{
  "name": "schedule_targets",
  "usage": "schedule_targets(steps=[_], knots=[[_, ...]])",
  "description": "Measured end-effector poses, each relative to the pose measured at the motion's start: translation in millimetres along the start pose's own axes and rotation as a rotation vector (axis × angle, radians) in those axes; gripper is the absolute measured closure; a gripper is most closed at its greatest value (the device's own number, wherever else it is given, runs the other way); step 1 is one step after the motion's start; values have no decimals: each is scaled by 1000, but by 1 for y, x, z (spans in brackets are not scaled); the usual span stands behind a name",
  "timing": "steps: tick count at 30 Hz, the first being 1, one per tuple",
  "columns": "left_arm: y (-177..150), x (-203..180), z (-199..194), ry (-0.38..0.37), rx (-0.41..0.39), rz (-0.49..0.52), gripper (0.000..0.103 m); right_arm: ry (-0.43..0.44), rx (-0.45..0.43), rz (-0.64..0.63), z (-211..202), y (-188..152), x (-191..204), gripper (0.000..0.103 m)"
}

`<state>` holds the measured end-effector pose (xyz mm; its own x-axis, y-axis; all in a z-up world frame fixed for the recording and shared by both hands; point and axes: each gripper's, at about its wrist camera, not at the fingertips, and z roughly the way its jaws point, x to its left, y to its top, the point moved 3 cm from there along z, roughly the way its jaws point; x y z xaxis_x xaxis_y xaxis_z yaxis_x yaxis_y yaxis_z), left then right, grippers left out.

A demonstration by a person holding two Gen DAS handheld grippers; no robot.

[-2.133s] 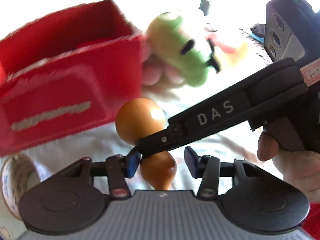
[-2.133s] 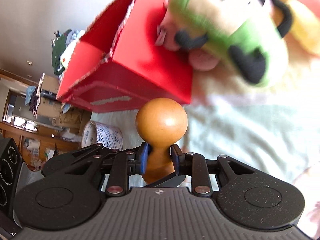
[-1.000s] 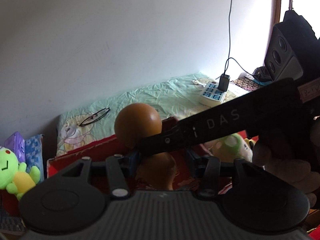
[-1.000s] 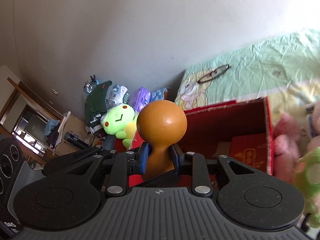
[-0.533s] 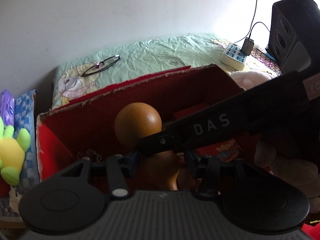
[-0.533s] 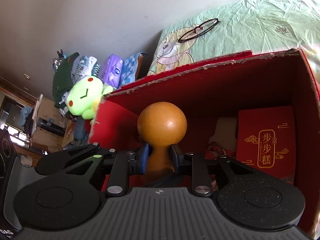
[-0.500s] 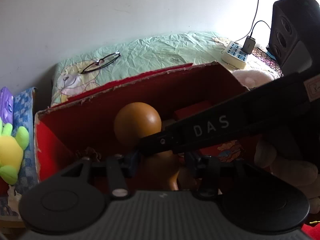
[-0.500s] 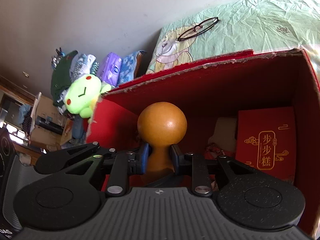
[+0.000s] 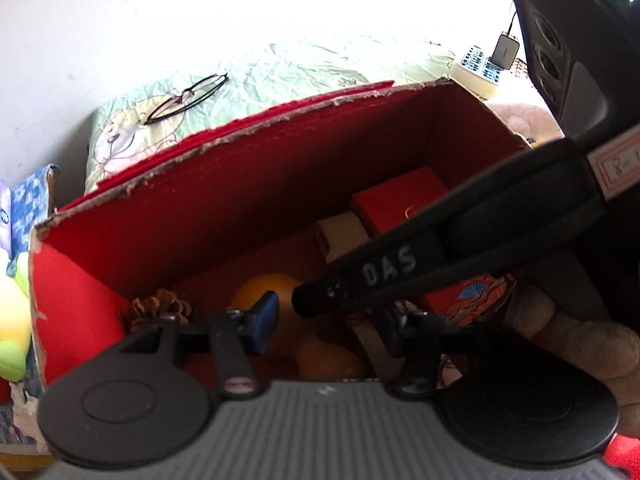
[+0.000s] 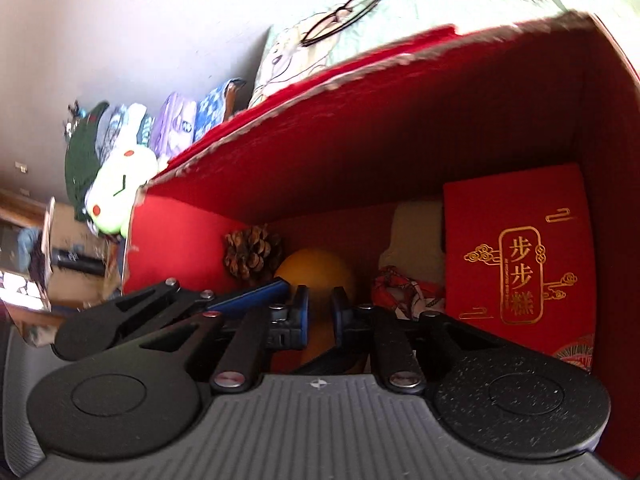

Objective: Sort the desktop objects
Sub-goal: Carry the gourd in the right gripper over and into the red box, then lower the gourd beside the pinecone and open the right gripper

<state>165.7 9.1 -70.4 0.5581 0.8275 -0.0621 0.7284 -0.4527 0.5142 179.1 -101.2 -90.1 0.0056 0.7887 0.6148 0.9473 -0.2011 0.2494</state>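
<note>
An orange wooden gourd (image 10: 316,276) lies low inside the open red box (image 10: 360,136), near its floor. My right gripper (image 10: 319,316) is narrowly parted around the gourd's neck; I cannot tell whether the pads still press it. In the left wrist view the gourd (image 9: 264,292) shows beyond my left gripper (image 9: 326,322), which is open, its pads apart on either side of the gourd. The right gripper's black finger marked DAS (image 9: 400,268) crosses in front of it over the red box (image 9: 248,184).
In the box lie a pine cone (image 10: 252,254), a red gift box with gold characters (image 10: 516,256), a beige block (image 10: 416,236) and a red patterned cloth (image 10: 404,292). Glasses (image 9: 186,98) lie on the green sheet behind. A green plush (image 10: 120,188) sits left of the box.
Both grippers have dropped down into the red box. The gourd now sits much lower, by the pine cone. The right pads stand a little wider around its neck.
</note>
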Motion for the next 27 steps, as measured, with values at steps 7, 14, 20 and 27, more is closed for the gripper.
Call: schedule_targets(steps=[7, 14, 20, 27], knots=[[-1, 4, -2, -32, -23, -35, 47, -1, -21, 62, -6, -1, -9, 80], [-1, 2, -3, 10, -37, -37, 42, -14, -31, 60, -8, 0, -9, 80], [-1, 5, -4, 25, -34, -72, 36, -19, -55, 59, -11, 1, -12, 80], [-3, 5, -7, 67, -49, -83, 31, -41, -70, 73, -8, 1, -9, 80]])
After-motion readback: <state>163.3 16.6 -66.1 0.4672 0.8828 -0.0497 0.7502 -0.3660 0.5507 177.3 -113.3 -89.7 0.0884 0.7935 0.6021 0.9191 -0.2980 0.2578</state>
